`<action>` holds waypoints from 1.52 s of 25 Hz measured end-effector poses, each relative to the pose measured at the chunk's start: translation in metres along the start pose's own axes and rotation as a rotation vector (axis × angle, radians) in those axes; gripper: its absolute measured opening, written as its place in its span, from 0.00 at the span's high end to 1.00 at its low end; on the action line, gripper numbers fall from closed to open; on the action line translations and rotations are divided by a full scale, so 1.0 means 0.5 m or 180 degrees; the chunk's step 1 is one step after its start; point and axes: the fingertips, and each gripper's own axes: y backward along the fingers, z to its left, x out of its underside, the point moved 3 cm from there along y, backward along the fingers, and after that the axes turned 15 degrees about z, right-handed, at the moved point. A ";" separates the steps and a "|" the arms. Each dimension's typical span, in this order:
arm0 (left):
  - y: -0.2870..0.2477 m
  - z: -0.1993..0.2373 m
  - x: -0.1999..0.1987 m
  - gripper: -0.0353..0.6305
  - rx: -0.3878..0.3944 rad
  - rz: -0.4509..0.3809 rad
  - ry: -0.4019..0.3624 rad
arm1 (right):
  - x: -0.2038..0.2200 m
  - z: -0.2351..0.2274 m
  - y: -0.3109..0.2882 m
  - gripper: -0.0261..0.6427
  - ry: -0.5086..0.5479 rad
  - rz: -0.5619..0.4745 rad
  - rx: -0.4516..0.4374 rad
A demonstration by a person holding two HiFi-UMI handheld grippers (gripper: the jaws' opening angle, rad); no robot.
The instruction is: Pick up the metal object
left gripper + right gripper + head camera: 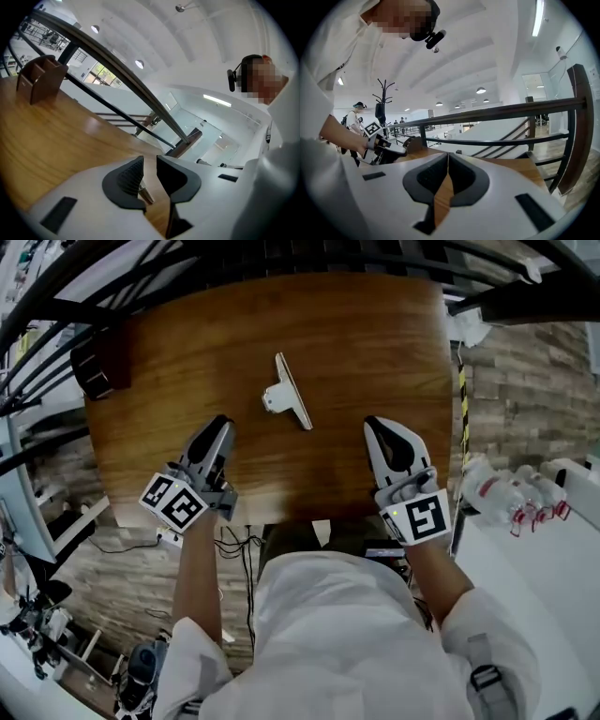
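Box (97,371) stands at table (375,352) corner, metal object (286,393) mid-table; left gripper (222,421) narrowly parted, right gripper (373,422) closed.

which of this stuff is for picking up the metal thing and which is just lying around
For the job:
- metal object, lying mid-table
- left tool, open
- right tool, shut

Just lying about:
- brown holder, at the far left corner of the wooden table
- plastic bottles, off the table to the right
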 end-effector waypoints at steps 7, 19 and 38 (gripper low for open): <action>-0.075 0.029 0.052 0.74 0.0573 0.0624 0.0402 | 0.067 -0.024 -0.027 0.92 -0.0085 0.0186 -0.0137; -0.183 0.082 0.088 0.74 0.0925 0.1287 0.0972 | 0.136 -0.045 -0.036 0.92 -0.0282 0.0319 -0.0139; -0.224 0.097 0.112 0.90 0.0816 0.1643 0.1241 | 0.137 -0.078 -0.017 0.92 -0.0427 0.0269 -0.0070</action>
